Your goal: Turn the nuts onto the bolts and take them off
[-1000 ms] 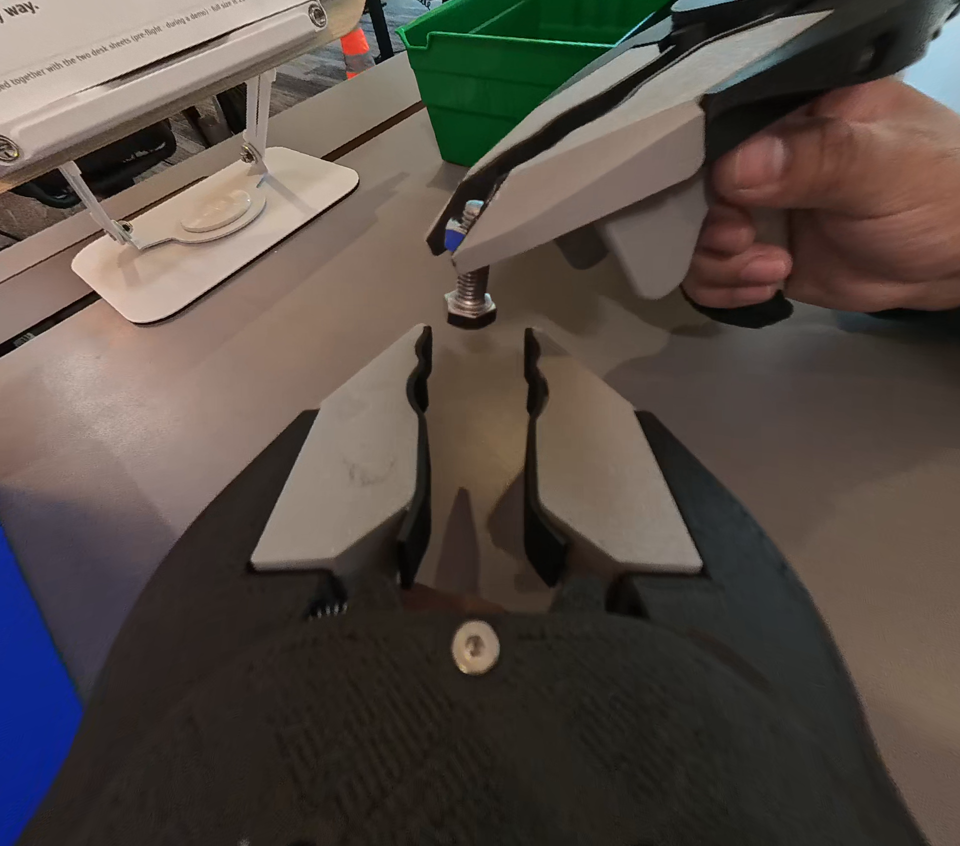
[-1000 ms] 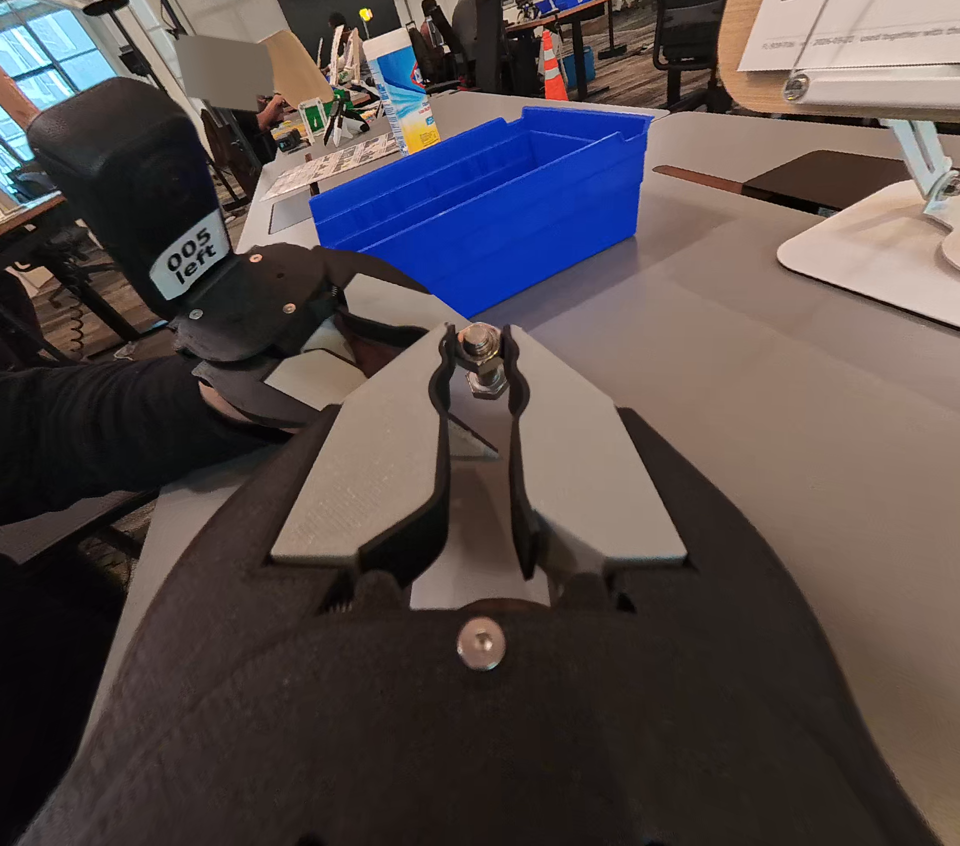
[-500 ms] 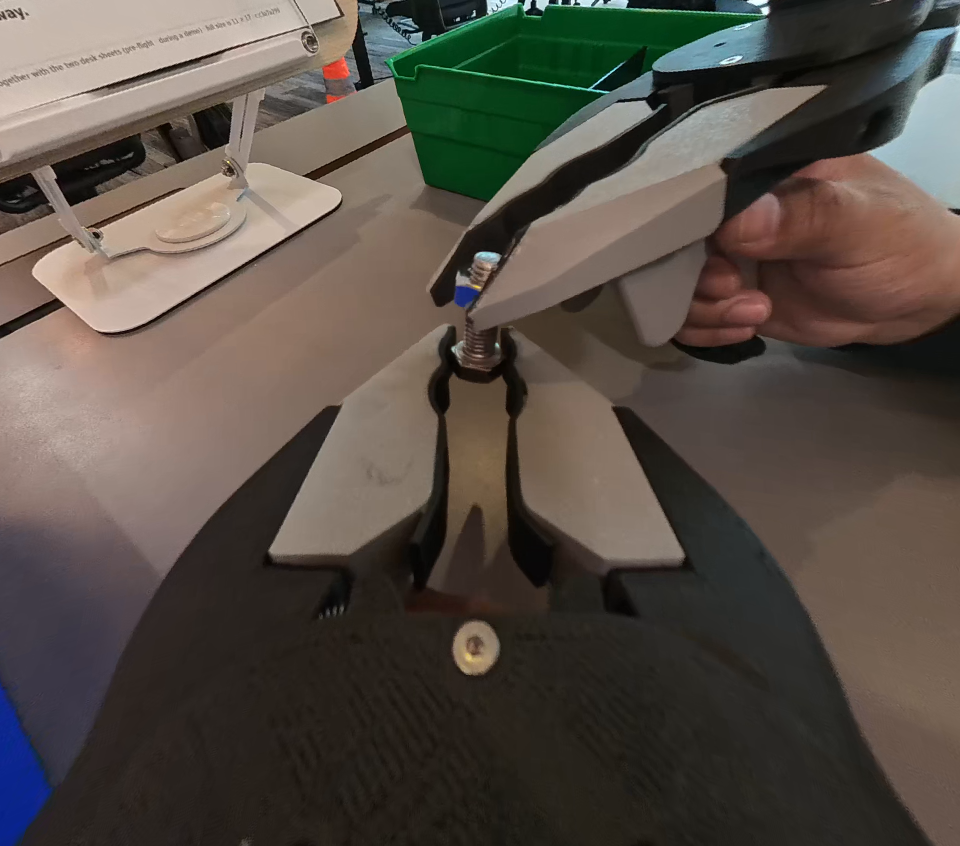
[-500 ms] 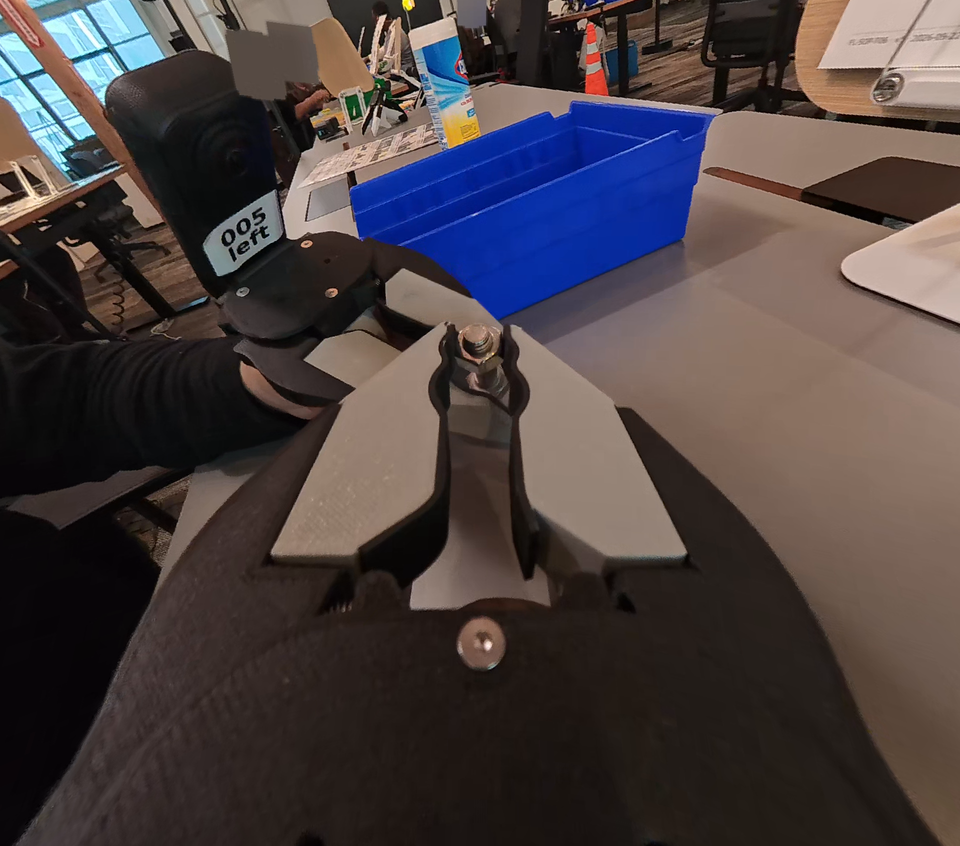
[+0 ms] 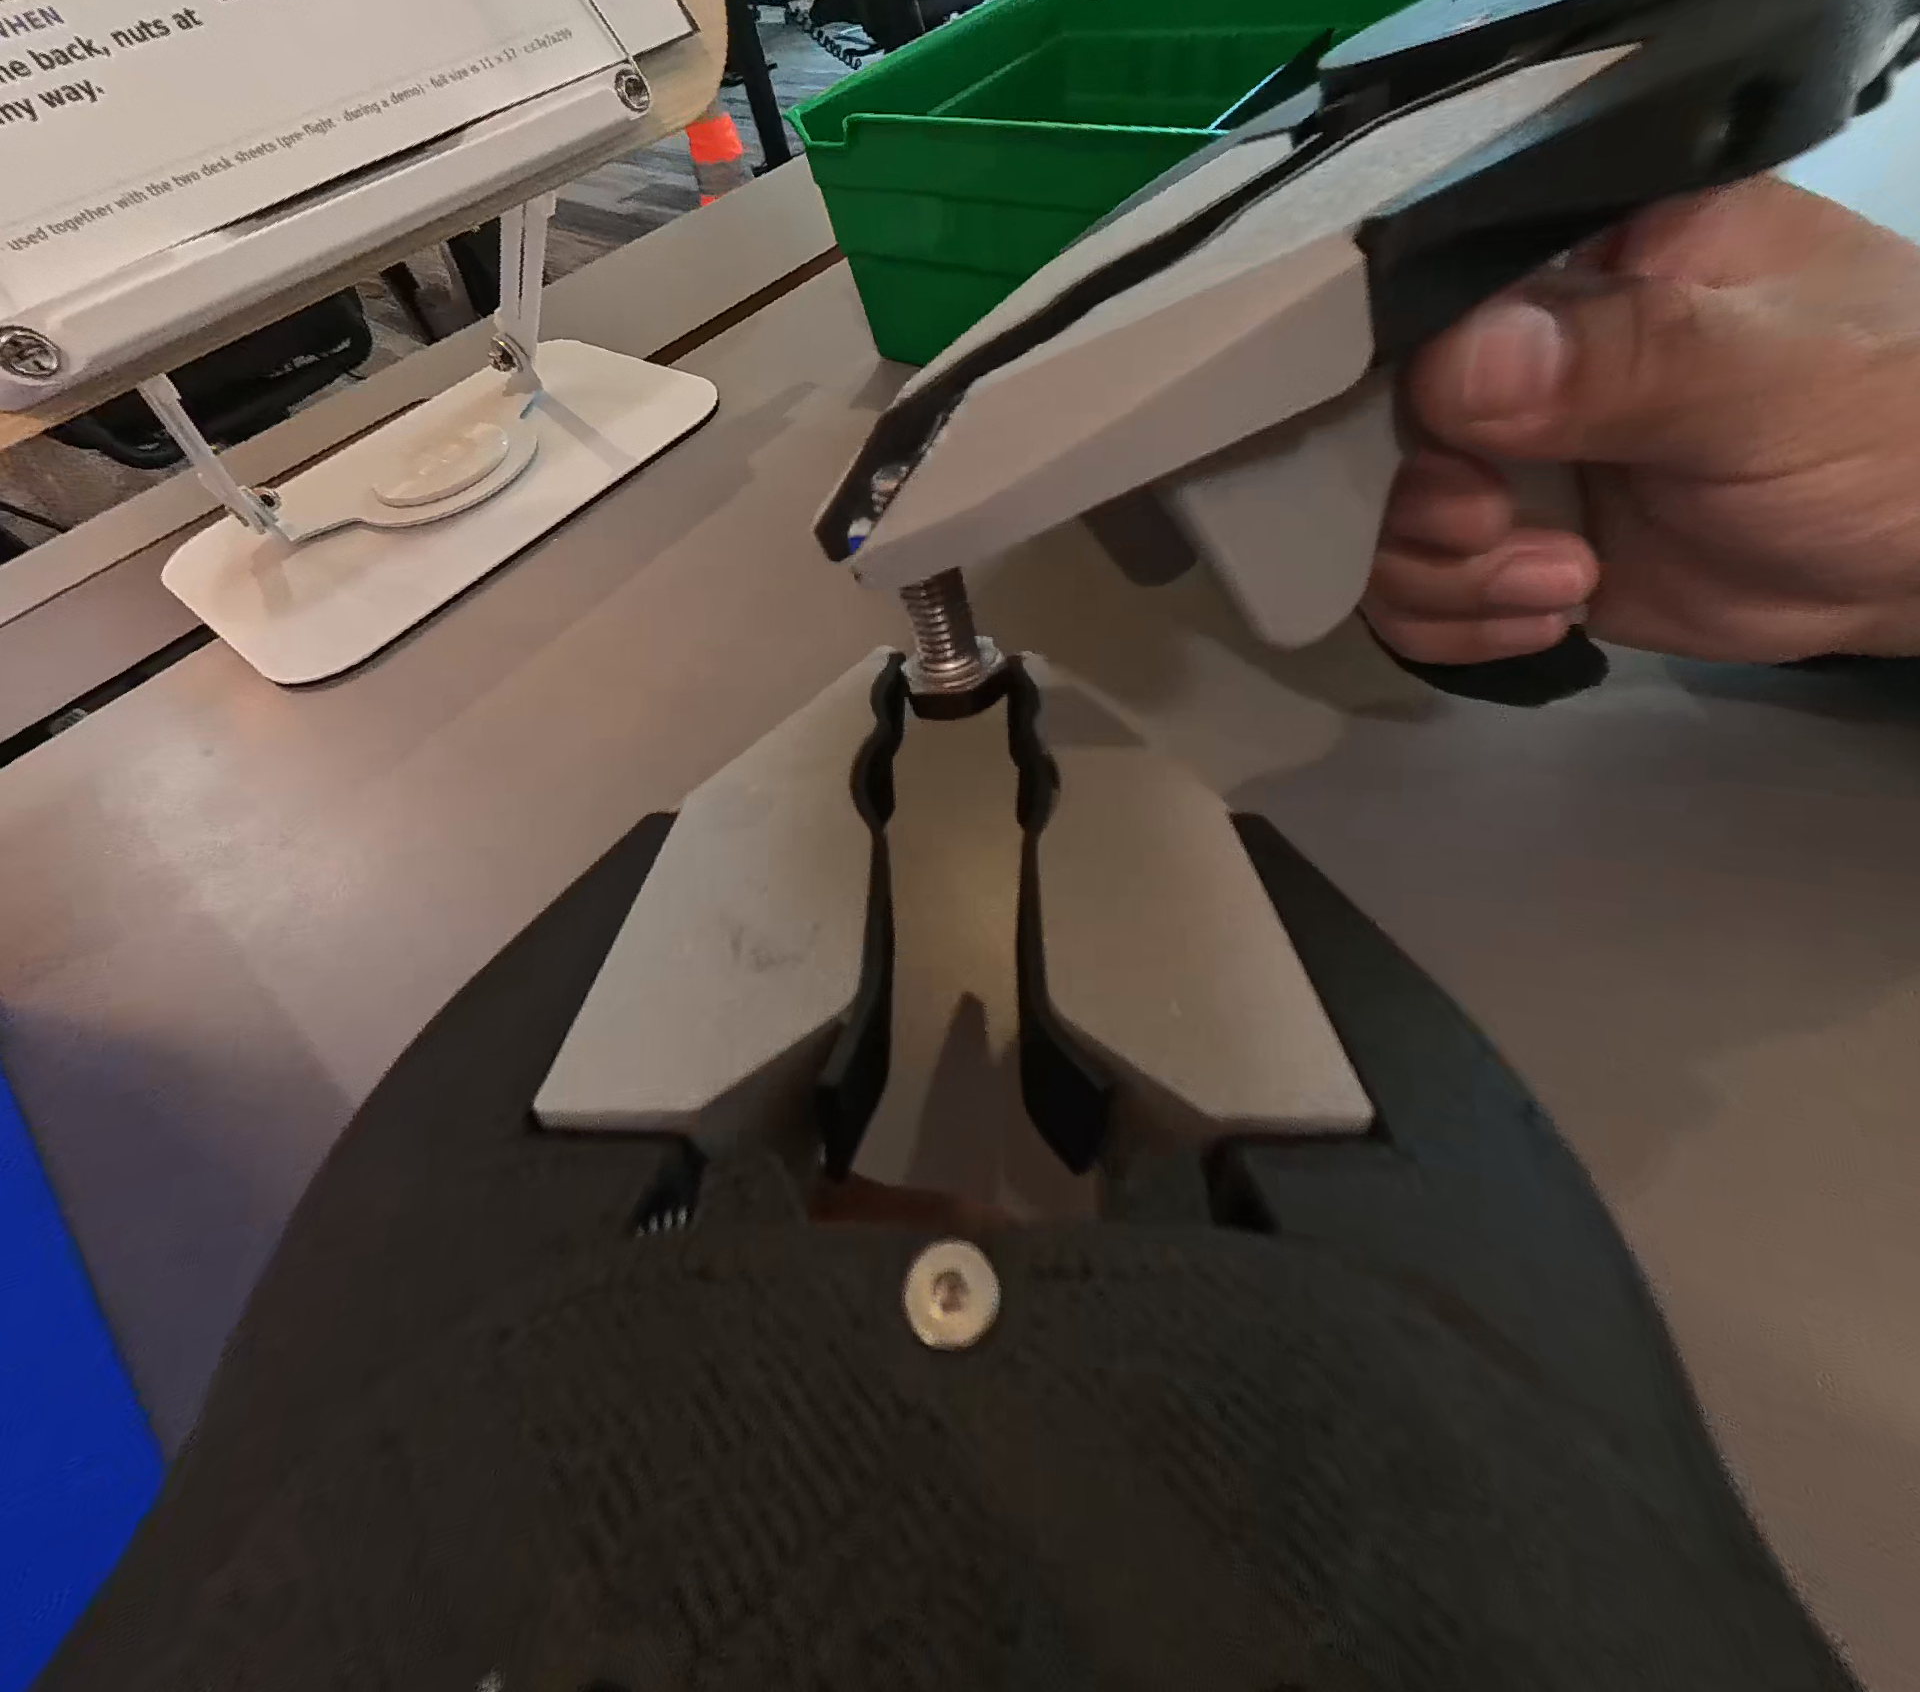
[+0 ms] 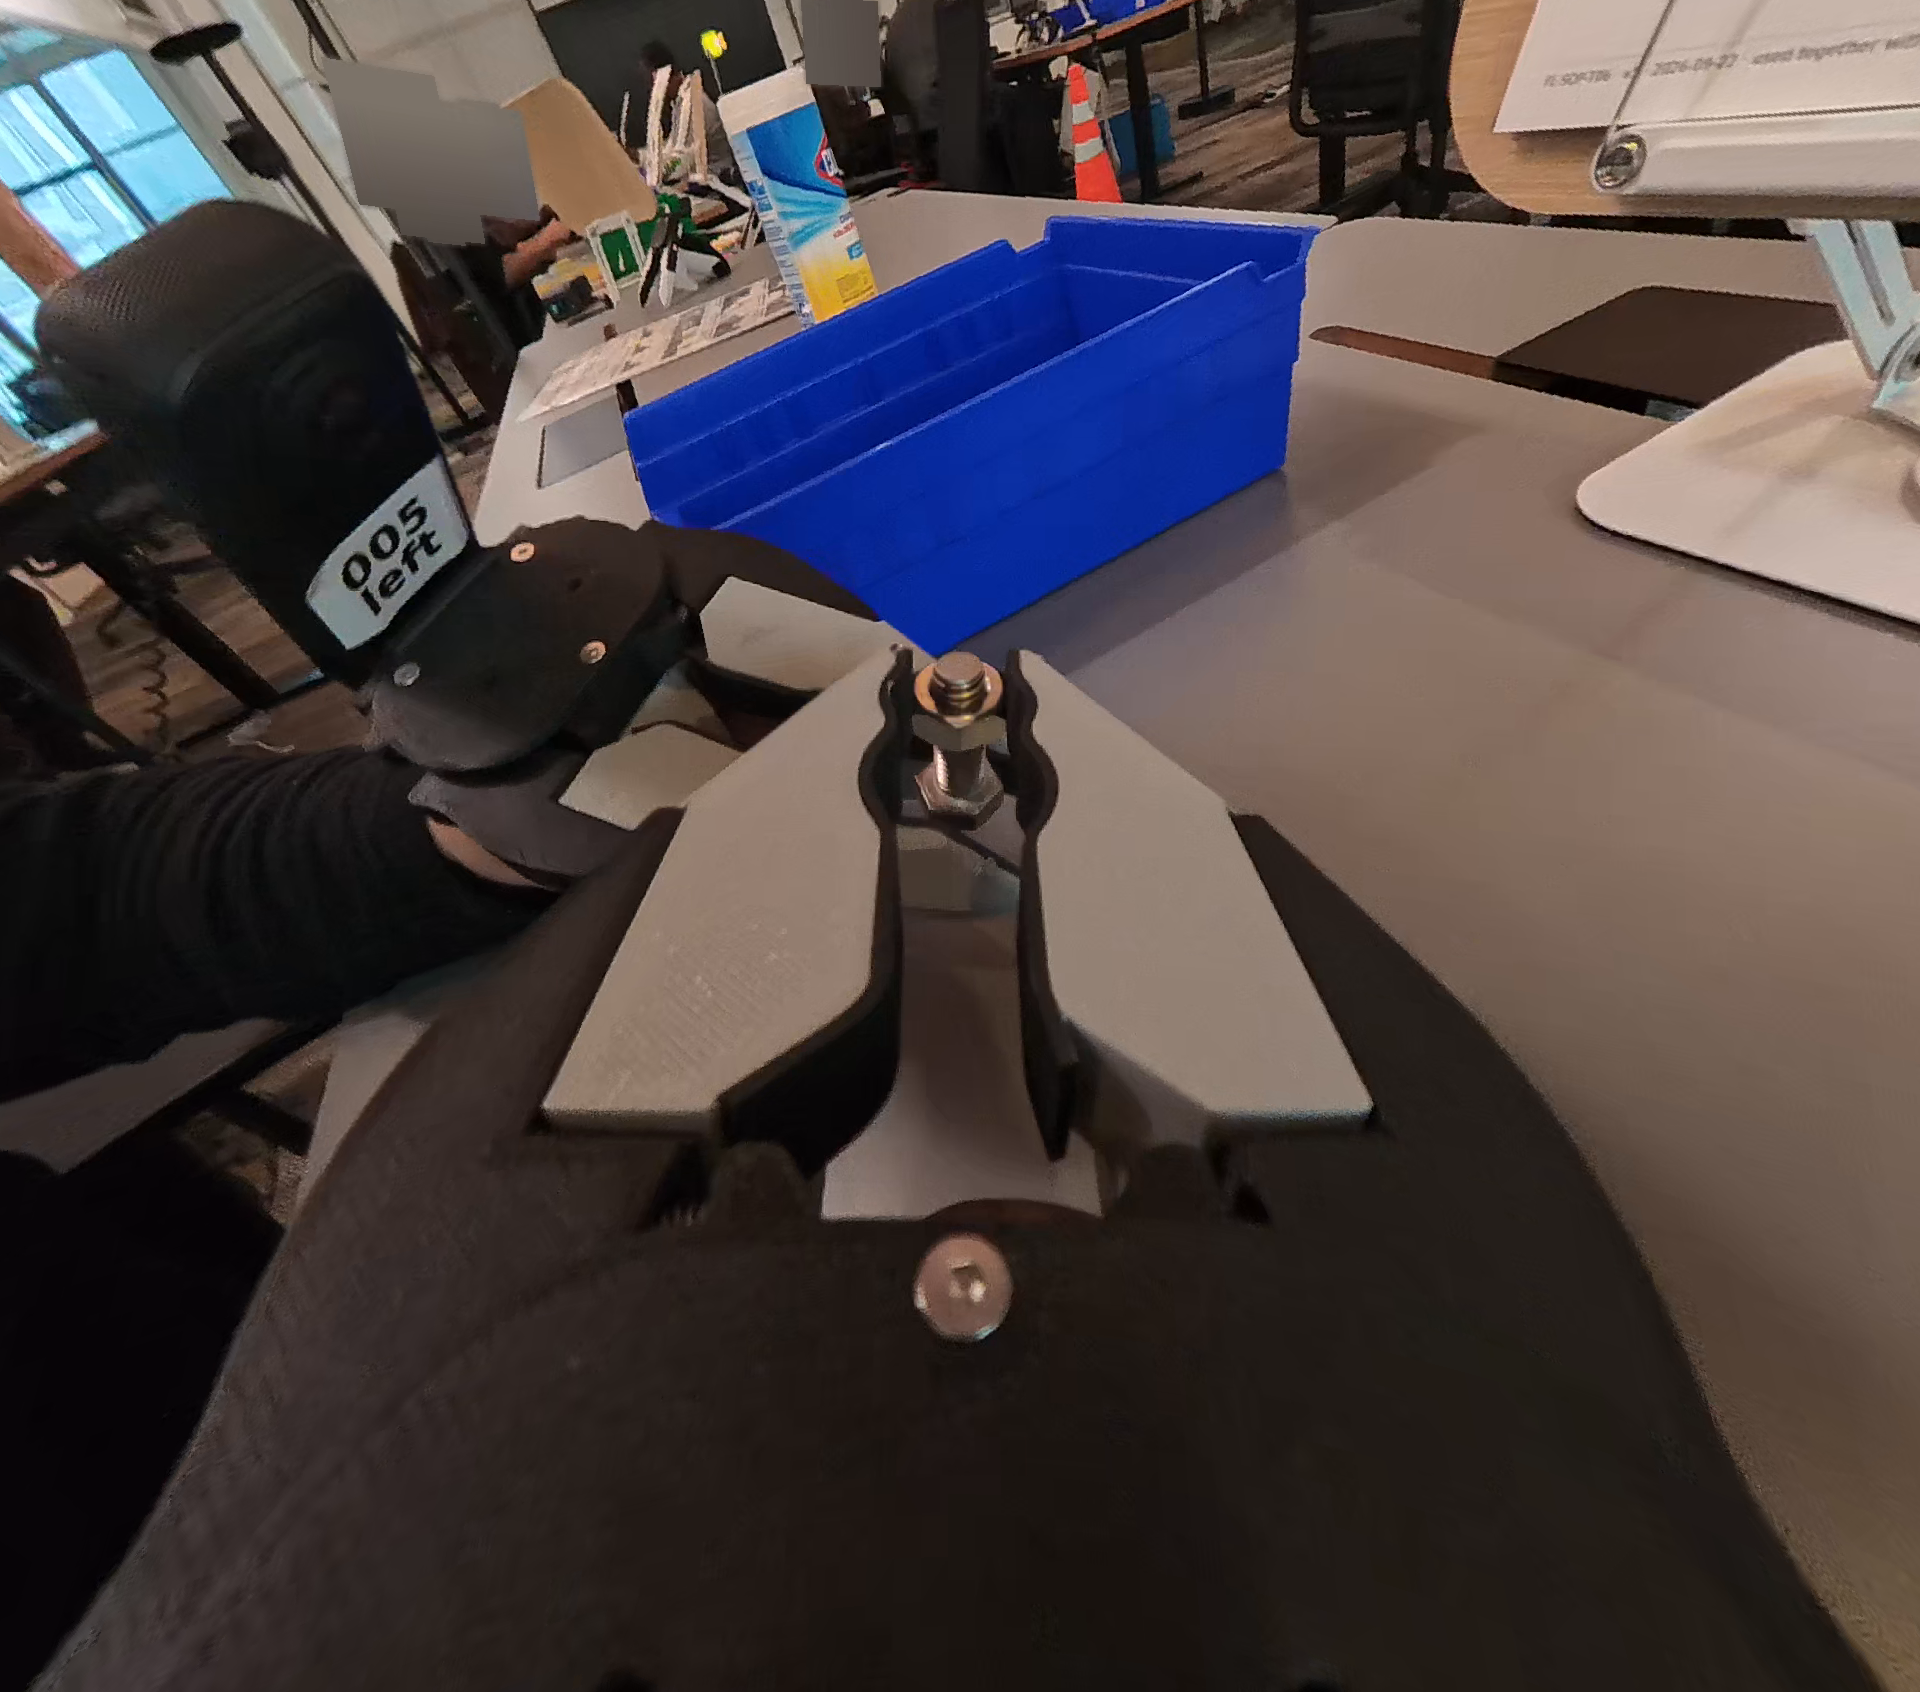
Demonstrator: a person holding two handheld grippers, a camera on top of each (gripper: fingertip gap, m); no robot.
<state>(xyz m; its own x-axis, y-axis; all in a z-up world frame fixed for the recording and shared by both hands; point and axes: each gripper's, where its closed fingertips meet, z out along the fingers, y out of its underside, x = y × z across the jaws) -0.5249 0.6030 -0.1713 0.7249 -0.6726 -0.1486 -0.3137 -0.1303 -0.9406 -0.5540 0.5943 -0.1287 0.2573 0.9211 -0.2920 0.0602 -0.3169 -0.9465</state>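
Note:
A steel bolt [image 5: 935, 616] stands upright just above the grey table [image 5: 416, 811]. My left gripper [image 5: 951, 678] is shut on the hex head [image 5: 948, 688] at its lower end. My right gripper [image 5: 883, 499] reaches in from the right, tilted down, and is shut on the nut at the upper end, which its fingers hide in this view. In the right wrist view my right gripper [image 6: 956, 692] pinches the nut [image 6: 956, 715], with the bolt's tip above it and the hex head [image 6: 945, 799] below. The left gripper's black body [image 6: 520, 634] lies to the left.
A green bin [image 5: 1039, 188] stands behind the right gripper. A blue bin [image 6: 987, 437] stands beyond the bolt in the right wrist view, with a wipes canister [image 6: 800, 208] behind it. A sign holder on a white base [image 5: 436, 499] stands at the back. A person's hand [image 5: 1662, 447] holds the right gripper. Across from one pair of fingers to the other is roughly 5 centimeters.
My left gripper was open short of the bolt; it moved forward and shut on the hex head. More thread now shows between head and nut. The right gripper stayed shut on the nut.

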